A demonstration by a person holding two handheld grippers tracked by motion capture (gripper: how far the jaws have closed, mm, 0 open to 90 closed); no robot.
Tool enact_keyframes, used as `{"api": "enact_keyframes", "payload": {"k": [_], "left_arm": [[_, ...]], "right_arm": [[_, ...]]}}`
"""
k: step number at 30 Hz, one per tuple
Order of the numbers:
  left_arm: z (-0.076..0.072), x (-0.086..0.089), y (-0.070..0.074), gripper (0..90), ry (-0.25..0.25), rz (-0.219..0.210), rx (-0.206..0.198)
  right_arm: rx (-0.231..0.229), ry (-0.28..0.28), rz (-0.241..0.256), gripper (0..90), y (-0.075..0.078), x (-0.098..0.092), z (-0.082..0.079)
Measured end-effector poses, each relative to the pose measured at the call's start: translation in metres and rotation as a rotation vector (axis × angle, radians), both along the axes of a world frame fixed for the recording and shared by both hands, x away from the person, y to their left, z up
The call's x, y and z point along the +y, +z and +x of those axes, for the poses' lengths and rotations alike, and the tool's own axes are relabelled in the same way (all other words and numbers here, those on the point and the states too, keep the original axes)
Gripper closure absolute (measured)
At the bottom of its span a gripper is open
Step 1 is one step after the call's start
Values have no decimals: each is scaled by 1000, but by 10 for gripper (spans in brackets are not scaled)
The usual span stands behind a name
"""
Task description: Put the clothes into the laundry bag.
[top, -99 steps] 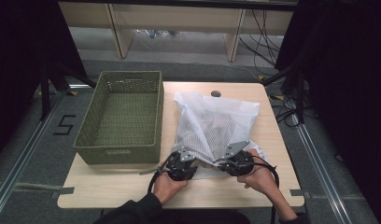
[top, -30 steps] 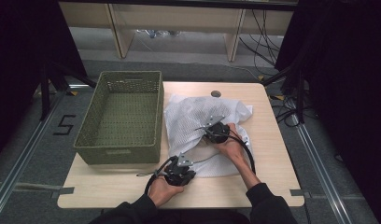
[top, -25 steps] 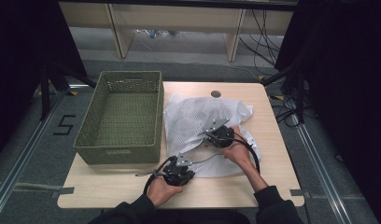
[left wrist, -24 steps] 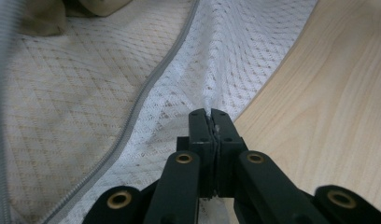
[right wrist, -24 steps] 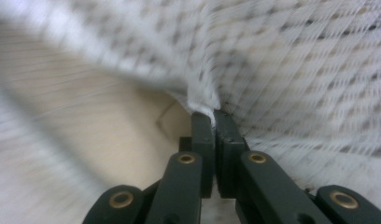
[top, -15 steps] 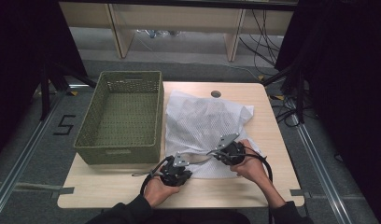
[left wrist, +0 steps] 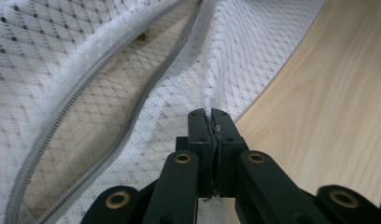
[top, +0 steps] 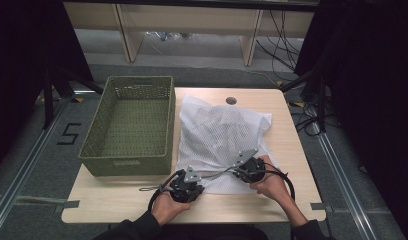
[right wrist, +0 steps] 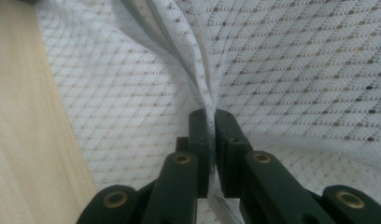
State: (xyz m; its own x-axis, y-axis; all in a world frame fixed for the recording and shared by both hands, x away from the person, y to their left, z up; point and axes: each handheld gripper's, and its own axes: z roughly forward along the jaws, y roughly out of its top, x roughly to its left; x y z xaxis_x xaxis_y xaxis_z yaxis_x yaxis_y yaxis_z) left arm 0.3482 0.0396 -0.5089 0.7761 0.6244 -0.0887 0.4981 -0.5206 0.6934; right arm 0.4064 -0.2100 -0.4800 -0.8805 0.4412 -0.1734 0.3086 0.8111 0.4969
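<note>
High view above the near edge facing forward and down, gripper views close along jaws, sharing white mesh bag

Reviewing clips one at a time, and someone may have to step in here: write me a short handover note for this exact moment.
Left gripper: shut on the white mesh bag, pinching its near edge beside the grey zipper.
Right gripper: shut on a fold of the same bag, farther right along the near edge.
Bag lies flat on the table, right of the green basket; the zipper is open at the mouth.
Done: both grips secured.
Left: probably lift the bag and move it, perhaps into the basket.
</note>
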Motion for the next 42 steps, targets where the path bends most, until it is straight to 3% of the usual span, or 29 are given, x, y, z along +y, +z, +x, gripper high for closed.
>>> {"api": "enact_keyframes", "payload": {"k": [4,5,7,9,13,15,16,18,22,23,25,27,28,29,30,33,34,35,36,37,38,42], "left_arm": [[-3,2,1,856,-16,-5,16],[-5,2,3,833,-22,-19,24],[-9,3,7,767,-41,-38,12],[-13,5,14,669,-49,-45,-8],[-23,11,26,553,-35,-93,-4],[-24,17,29,513,-55,-75,-28],[-27,19,30,495,-35,-90,-12],[-29,25,32,460,-26,-93,-28],[-30,37,34,392,7,-108,-49],[-31,39,35,371,10,-123,-46],[-31,44,35,332,5,-112,-55],[-33,48,35,295,20,-131,-65],[-33,49,35,276,23,-148,-64],[-34,50,35,256,38,-169,-64],[-33,54,36,235,18,-140,-79],[-35,58,36,209,29,-170,-78],[-35,60,36,194,26,-153,-86],[-36,60,36,185,49,-180,-77],[-35,64,36,185,28,-145,-87],[-36,63,34,185,45,-177,-77],[-36,65,34,188,29,-153,-86],[-39,68,35,217,31,-160,-101]], "right_arm": [[-10,-3,38,759,9,-2,-5],[-29,-23,75,720,11,-2,-8],[-37,-37,131,659,17,-5,-12],[-75,-69,188,584,22,-8,-15],[-87,-68,220,539,27,-6,-22],[-90,-66,226,515,28,-4,-25],[-76,-65,220,504,30,-4,-26],[-95,-68,236,483,29,-4,-27],[-66,-137,281,447,31,-14,-28],[-67,-153,300,439,32,-17,-28],[-85,-192,324,417,34,-24,-28],[-93,-228,351,408,35,-31,-28],[-64,-253,377,405,35,-35,-28],[-64,-261,390,403,35,-37,-28],[-63,-269,409,397,34,-41,-28],[-69,-296,411,379,33,-48,-30],[-67,-302,415,377,33,-50,-30],[-68,-303,416,373,32,-52,-31],[-62,-317,421,367,32,-53,-32],[-60,-319,424,362,32,-54,-33],[-58,-328,428,361,32,-55,-34],[-67,-327,436,354,34,-59,-37]]}}
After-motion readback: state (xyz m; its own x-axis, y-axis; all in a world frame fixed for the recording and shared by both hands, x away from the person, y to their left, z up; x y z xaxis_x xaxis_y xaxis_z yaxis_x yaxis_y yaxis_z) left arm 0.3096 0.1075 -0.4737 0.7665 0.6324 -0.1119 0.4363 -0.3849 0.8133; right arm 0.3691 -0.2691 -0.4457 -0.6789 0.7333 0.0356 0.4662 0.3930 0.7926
